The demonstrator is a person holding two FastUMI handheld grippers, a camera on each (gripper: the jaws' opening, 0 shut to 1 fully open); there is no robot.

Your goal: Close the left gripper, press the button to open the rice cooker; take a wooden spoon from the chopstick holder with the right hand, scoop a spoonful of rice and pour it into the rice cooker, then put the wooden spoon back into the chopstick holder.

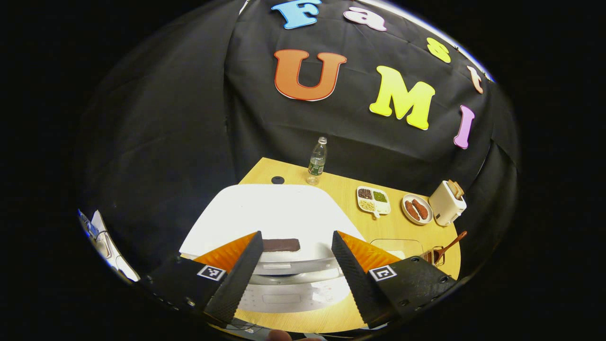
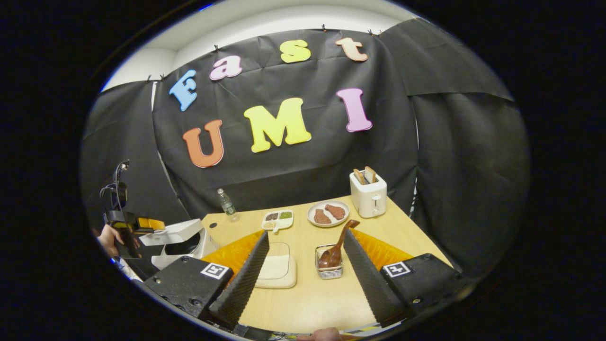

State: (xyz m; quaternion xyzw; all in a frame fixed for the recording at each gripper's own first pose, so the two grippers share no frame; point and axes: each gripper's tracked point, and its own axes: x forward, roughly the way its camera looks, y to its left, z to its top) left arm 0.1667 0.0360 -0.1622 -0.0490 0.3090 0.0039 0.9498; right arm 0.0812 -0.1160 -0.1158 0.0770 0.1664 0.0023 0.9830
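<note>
The white rice cooker lies close beneath my left gripper, which is open, its fingers spread over the lid's front edge and the dark panel. In the right gripper view the cooker stands at the left with a dark gap under its lid, and the left gripper hovers over it, held by a hand. My right gripper is open above the table. A wooden spoon stands in the clear holder just inside its right finger. A shallow rice tray sits by its left finger.
Along the back of the wooden table stand a water bottle, a divided dish of beans, a plate with brown pieces and a white toaster holding toast. The black cloth wall closes in behind.
</note>
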